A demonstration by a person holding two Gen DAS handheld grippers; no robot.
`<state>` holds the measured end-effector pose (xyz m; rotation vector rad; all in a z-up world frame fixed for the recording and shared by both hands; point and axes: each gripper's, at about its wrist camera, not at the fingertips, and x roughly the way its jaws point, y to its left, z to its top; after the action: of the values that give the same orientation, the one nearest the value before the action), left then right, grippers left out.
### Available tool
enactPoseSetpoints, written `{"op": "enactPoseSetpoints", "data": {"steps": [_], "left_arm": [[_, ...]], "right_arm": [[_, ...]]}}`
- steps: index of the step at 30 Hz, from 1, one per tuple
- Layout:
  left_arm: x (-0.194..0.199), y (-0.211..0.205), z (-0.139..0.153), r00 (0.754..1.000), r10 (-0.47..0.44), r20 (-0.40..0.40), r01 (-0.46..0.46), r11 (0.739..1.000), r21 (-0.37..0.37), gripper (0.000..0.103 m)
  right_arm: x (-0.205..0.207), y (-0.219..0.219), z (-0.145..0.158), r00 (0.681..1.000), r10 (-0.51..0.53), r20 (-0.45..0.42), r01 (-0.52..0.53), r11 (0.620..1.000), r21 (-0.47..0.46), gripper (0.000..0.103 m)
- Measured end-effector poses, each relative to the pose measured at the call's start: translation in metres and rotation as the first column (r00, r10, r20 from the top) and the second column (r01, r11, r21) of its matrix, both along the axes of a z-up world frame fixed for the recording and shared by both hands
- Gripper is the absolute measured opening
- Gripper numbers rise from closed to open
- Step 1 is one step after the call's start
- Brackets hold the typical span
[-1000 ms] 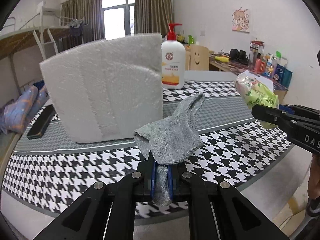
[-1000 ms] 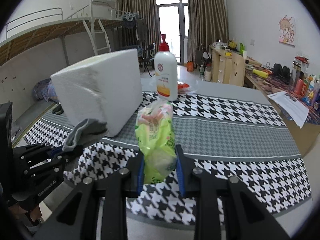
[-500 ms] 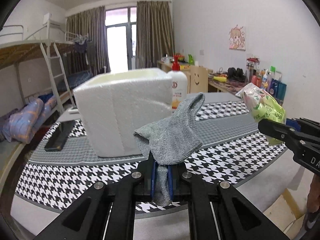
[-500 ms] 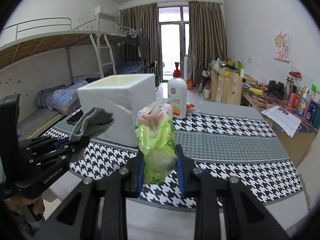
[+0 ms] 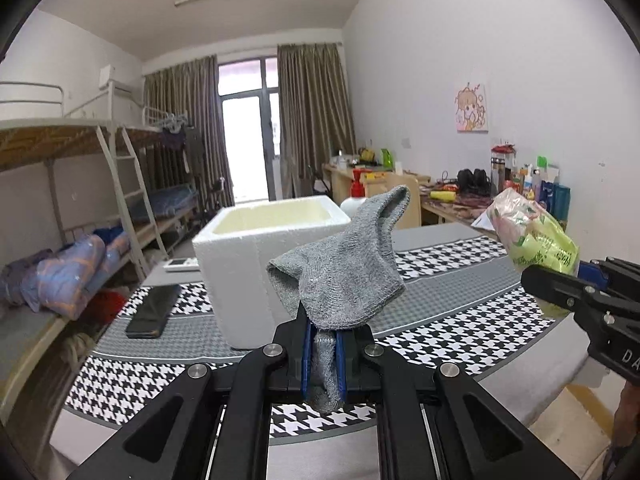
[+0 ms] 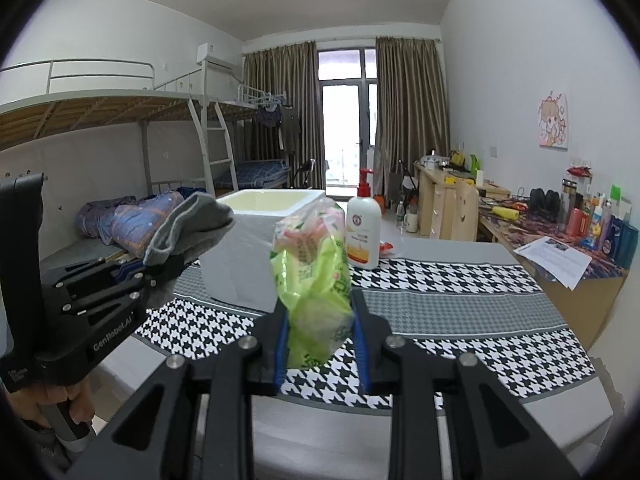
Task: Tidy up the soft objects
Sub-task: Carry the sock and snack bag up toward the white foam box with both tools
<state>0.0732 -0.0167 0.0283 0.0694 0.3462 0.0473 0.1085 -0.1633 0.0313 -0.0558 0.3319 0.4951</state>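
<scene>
Currently you are holding one grey sock (image 5: 340, 264) pinched in the nearly closed left tongs (image 5: 323, 354) and one green packet (image 6: 316, 280) gripped in the partly open right tongs (image 6: 320, 346), both above the table (image 6: 460, 304); one foam box (image 5: 256, 248), one pump bottle (image 6: 363, 232), one phone (image 5: 149, 316).

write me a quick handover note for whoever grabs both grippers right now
Left gripper: shut on the grey sock, held up over the near part of the table.
Right gripper: shut on the green plastic packet, also held above the table.
White foam box: open-topped, on the table just beyond both grippers; as far as its inside shows, nothing is in it.
Done: both soft items picked up.
Left: probably drop the sock and the packet into the box; mind the pump bottle and the phone beside it.
</scene>
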Motion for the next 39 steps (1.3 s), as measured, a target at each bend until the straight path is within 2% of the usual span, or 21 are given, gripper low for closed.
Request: {"op": "enactPoseSetpoints", "data": {"steps": [7, 17, 26, 39], "left_arm": [[-0.023, 0.001, 0.002, 0.999, 0.028, 0.035, -0.029, 0.999, 0.029, 0.01], [-0.045, 0.009, 0.004, 0.997, 0.056, 0.061, -0.058, 0.998, 0.03, 0.01], [-0.044, 0.024, 0.004, 0.994, 0.091, 0.069, -0.093, 0.995, 0.026, 0.01], [-0.031, 0.062, -0.005, 0.986, 0.163, 0.031, -0.164, 0.987, 0.003, 0.01]], "right_arm": [[-0.015, 0.001, -0.005, 1.0, 0.012, 0.018, -0.013, 1.0, 0.023, 0.031], [-0.031, 0.011, -0.001, 0.997, 0.052, 0.055, -0.053, 0.998, 0.017, 0.031], [-0.019, 0.024, -0.002, 0.995, 0.083, 0.061, -0.084, 0.996, 0.009, 0.031], [0.008, 0.052, -0.009, 0.987, 0.159, 0.029, -0.159, 0.987, -0.001, 0.031]]}}
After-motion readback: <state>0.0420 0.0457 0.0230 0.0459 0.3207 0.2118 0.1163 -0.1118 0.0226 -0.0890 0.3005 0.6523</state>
